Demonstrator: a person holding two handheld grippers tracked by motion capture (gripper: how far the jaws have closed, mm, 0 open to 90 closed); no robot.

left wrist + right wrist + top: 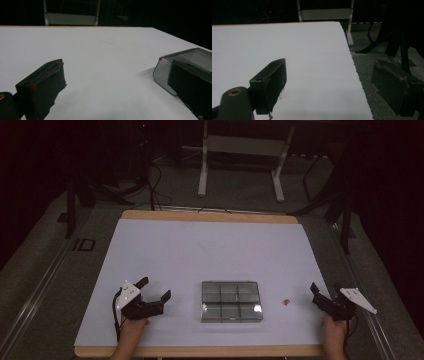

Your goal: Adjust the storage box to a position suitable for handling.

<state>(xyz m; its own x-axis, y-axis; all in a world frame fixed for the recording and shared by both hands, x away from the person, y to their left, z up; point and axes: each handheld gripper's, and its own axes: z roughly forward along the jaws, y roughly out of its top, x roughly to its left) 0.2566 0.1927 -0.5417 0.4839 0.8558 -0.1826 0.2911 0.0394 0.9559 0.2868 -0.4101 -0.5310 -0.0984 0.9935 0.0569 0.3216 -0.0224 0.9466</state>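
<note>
A clear plastic box [231,301] with several compartments lies shut near the front middle of the white sheet [210,250]. A tiny red thing [286,302] rests on the sheet to its right. My left gripper [155,288] stands open to the left of the box, held by a hand, nothing between its jaws. In the left gripper view the left gripper [117,82] shows the box's corner [200,55] just behind its right jaw. My right gripper [326,290] is open at the sheet's right edge. In the right gripper view the right gripper [329,83] has one jaw over the sheet and one past its edge.
The wooden table edge [210,215] frames the sheet at the back. Beyond it are the white legs of a stand [202,175], cables [155,185] on the floor and dark stand feet [345,220] at the right. Grey carpet [372,62] lies right of the table.
</note>
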